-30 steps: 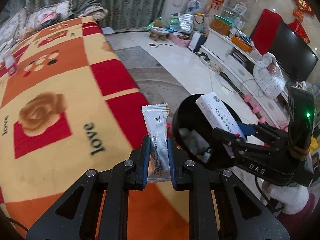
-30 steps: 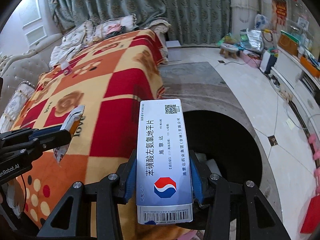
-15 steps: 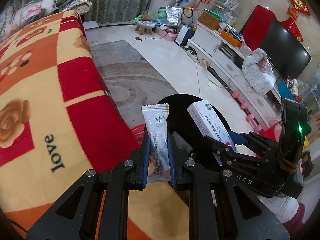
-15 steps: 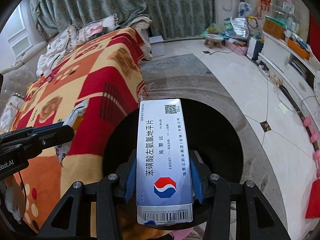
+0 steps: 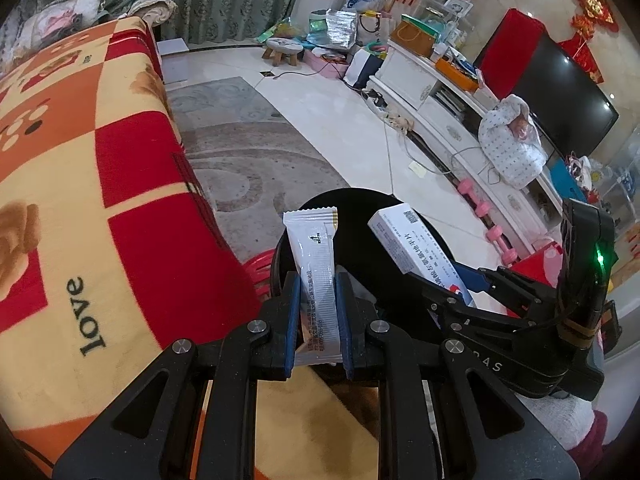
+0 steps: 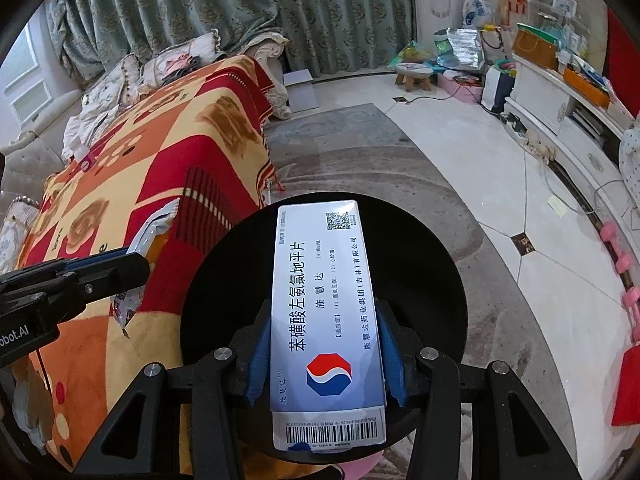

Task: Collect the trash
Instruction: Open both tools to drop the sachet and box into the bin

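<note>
My left gripper (image 5: 318,304) is shut on a white snack wrapper (image 5: 314,264) and holds it upright over the near rim of a black round trash bin (image 5: 352,204). My right gripper (image 6: 324,344) is shut on a white and blue medicine box (image 6: 324,304) and holds it flat above the bin's opening (image 6: 420,280). The box (image 5: 412,248) and right gripper (image 5: 472,280) also show at the right of the left wrist view. The left gripper (image 6: 132,264) with the wrapper (image 6: 148,248) shows at the left of the right wrist view.
A sofa under a red, orange and yellow blanket (image 5: 72,184) runs along the left, touching the bin. A grey rug (image 6: 360,152) and tiled floor lie beyond. A white TV cabinet (image 5: 440,92), pink dumbbells (image 5: 480,204) and a small stool (image 6: 414,72) stand at the right and back.
Both grippers have moved right, off the blanket and over the bin, each still holding its item. The bin now sits directly under the medicine box.
</note>
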Available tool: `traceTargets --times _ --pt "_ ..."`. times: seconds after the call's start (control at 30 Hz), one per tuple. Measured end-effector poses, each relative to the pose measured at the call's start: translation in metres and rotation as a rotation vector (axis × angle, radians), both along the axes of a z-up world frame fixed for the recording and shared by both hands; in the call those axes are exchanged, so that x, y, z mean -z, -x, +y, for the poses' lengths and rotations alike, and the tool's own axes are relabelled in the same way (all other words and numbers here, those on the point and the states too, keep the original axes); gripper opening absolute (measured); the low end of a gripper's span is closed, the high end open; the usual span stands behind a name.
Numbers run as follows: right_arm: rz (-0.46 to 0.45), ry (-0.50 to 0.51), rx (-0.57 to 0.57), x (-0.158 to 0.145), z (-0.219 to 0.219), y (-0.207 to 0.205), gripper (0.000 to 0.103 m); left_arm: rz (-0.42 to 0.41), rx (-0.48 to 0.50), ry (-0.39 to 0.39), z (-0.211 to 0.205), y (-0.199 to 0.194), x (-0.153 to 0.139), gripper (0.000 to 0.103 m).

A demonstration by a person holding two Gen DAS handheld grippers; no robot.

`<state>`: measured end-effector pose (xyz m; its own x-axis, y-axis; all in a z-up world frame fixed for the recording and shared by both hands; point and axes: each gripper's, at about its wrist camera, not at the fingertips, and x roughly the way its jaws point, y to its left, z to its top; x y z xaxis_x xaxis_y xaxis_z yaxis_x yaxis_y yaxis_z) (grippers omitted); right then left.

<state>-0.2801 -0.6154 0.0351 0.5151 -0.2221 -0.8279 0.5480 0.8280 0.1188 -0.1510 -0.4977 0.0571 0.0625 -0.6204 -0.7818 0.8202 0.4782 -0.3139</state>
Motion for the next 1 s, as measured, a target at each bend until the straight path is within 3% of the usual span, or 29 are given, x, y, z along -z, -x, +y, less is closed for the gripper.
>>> traceTargets --times 0.33,0.43,0.47,0.5,0.67,1.0 --pt "0.0 -0.004 0.042 0.0 -0.006 0.005 0.048 0.008 0.025 0.019 -0.006 0.003 0.0 0.017" --pt "0.006 -0.009 0.06 -0.001 -0.007 0.008 0.049 -0.001 0.029 0.019 -0.004 0.001 0.0 0.04" --pt "0.004 -0.01 0.065 -0.001 -0.007 0.009 0.049 -0.003 0.028 0.027 -0.002 0.001 -0.002 0.054" --pt "-0.006 -0.012 0.067 -0.003 -0.006 0.012 0.05 -0.006 0.026 0.036 0.0 0.001 -0.003 0.058" --pt "-0.032 0.001 0.067 -0.01 0.003 0.021 0.05 -0.061 -0.012 0.047 0.014 0.004 -0.014 0.059" --pt "-0.104 0.121 0.104 -0.044 0.043 0.03 0.051 -0.222 -0.128 0.087 0.058 0.021 -0.047 0.059"
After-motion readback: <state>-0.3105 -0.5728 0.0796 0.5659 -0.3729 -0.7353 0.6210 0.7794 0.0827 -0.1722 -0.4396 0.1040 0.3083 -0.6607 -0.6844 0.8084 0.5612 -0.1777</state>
